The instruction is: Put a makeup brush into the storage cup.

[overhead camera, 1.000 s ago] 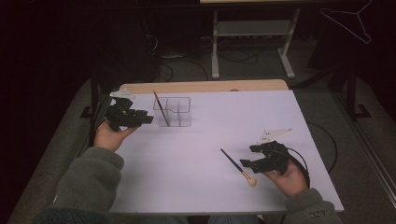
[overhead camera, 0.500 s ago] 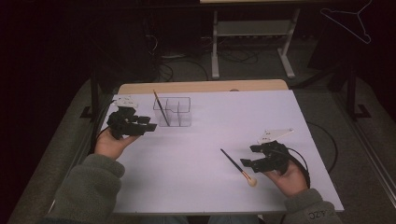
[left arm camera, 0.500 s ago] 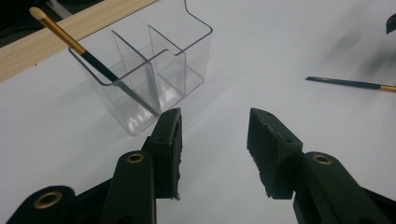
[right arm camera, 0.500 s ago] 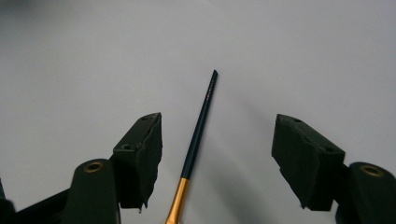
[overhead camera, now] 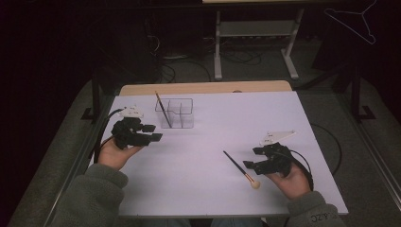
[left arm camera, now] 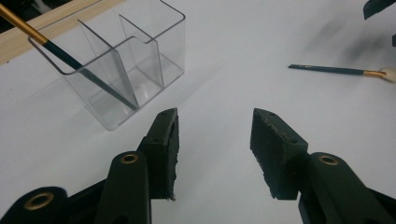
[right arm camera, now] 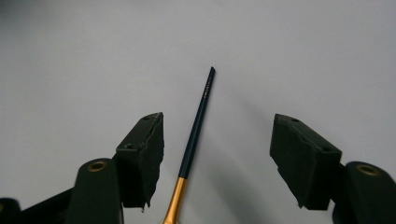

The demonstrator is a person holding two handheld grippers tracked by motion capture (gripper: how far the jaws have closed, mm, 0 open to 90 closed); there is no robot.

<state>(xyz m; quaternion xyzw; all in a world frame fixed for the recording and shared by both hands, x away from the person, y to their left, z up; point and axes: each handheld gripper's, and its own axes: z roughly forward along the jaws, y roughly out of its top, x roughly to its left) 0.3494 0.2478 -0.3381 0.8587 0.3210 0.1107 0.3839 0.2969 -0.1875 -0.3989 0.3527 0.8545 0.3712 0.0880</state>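
Observation:
A clear compartment organizer [overhead camera: 182,113] stands at the back left of the white table [overhead camera: 208,142], and a dark brush with a gold ferrule [overhead camera: 163,109] leans in its left cell. My left gripper [overhead camera: 154,133] hovers just left of and nearer than the organizer [left arm camera: 126,70]. Its jaws have just been opening, and nothing is between them [left arm camera: 215,135]. A second brush [overhead camera: 239,168] lies flat at the front right, cream head toward me. My right gripper [overhead camera: 250,157] is open around that brush's dark handle [right arm camera: 198,123], with its pads clear of the handle [right arm camera: 217,135].
A wooden strip [overhead camera: 203,87] edges the table's far side. Behind it on the dark floor are a metal frame's legs [overhead camera: 217,52] and cables. A wire hanger [overhead camera: 352,21] is at the top right. The lying brush [left arm camera: 336,70] is off to the left gripper's right.
My left hand has drawn back from beside the organizer toward the near edge, and its jaws stand wider. The right hand and both brushes are where they were.

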